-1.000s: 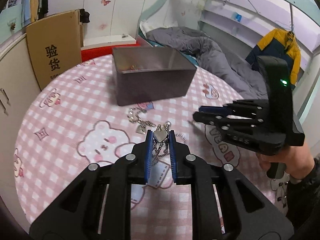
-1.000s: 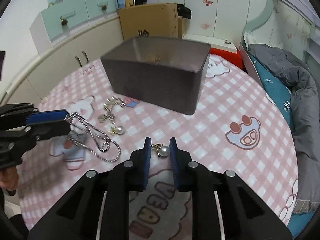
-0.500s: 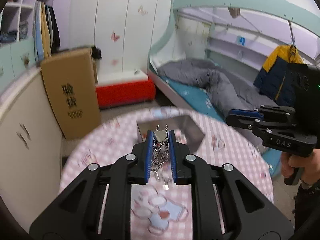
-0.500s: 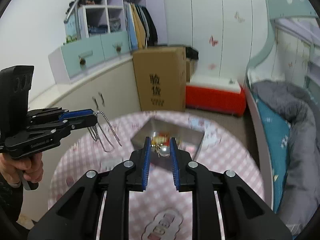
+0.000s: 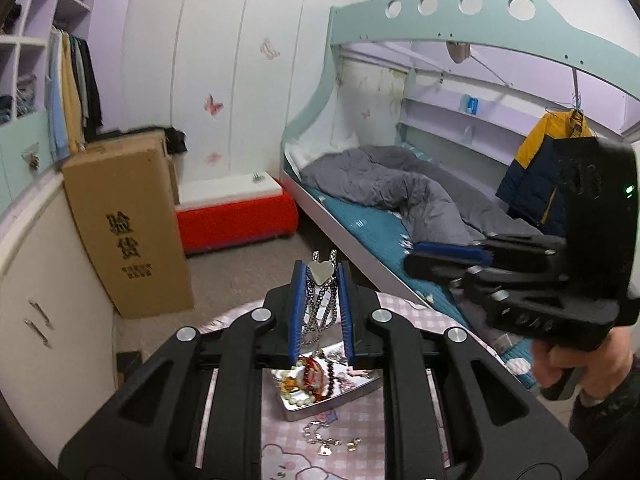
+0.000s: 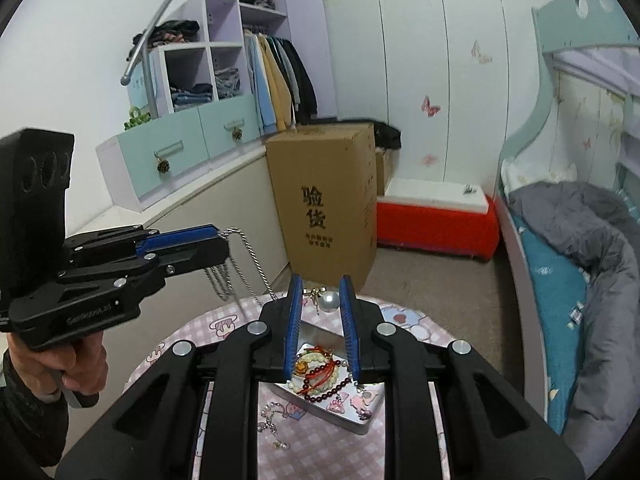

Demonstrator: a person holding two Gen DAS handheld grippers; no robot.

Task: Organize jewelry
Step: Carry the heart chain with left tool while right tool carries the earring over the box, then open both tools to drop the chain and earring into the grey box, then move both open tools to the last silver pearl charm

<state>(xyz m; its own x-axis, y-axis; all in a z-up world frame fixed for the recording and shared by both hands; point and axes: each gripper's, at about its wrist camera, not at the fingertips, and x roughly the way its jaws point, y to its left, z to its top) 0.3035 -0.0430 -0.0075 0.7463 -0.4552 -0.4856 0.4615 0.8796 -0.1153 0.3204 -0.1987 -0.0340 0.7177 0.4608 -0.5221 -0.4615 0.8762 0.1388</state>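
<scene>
My left gripper (image 5: pixel 319 276) is shut on a silver chain necklace with a heart pendant (image 5: pixel 320 271); its chain (image 6: pixel 240 264) hangs down under the left gripper (image 6: pixel 224 242) in the right wrist view. My right gripper (image 6: pixel 320 295) is shut on a pearl earring (image 6: pixel 329 301) and also shows in the left wrist view (image 5: pixel 412 260). Both are held high above the grey metal box (image 6: pixel 356 426), which holds several bead bracelets (image 6: pixel 320 372). The box also shows in the left wrist view (image 5: pixel 320 402).
The round table has a pink checked cloth (image 6: pixel 320 452). A silver charm bracelet (image 6: pixel 272 420) lies on it in front of the box. A cardboard carton (image 6: pixel 324 204), a red bench (image 6: pixel 436 220), cabinets and a bunk bed (image 5: pixel 400 208) stand beyond the table.
Both grippers have risen from near the tabletop to well above the box, carrying the necklace and the pearl earring. The box now lies below them.
</scene>
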